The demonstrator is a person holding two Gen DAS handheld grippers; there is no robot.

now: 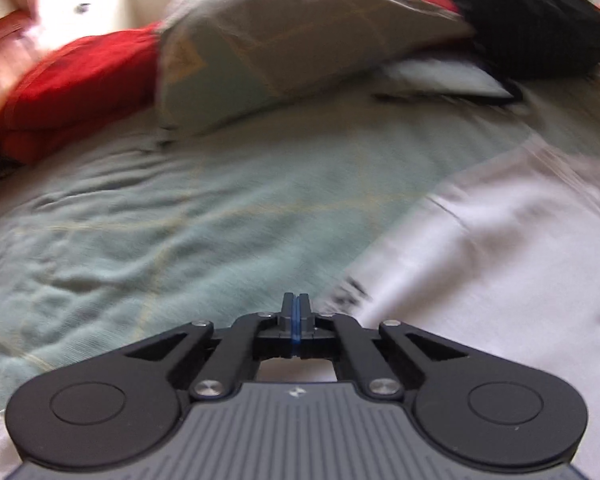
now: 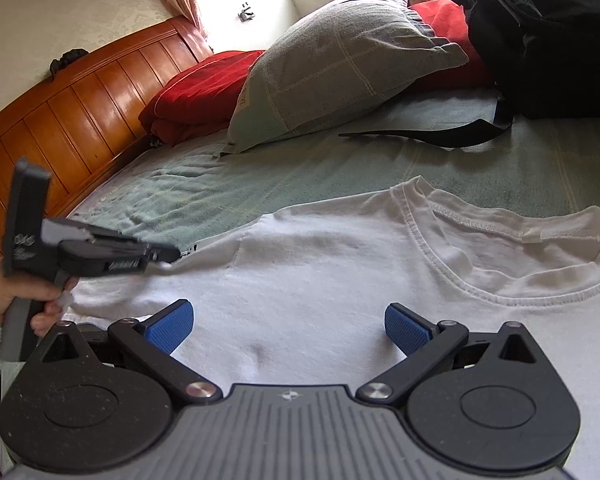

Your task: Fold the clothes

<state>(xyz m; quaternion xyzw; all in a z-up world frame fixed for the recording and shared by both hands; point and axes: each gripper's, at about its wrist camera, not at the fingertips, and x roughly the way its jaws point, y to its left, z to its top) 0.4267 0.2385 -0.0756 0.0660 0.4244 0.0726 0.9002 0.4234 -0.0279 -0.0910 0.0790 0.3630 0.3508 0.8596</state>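
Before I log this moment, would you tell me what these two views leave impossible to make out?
- Left gripper: whether cloth sits between its closed fingers; left wrist view blurred, right wrist view too small.
- White T-shirt: hem and far sleeve, cut off by the frame and the right gripper.
- Black bag: top cut off by the edge.
- Small label inside the collar: too small to read.

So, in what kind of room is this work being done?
Most likely a bedroom at home. The white T-shirt lies spread on a bed with a green sheet, a wooden headboard and a grey-green pillow.
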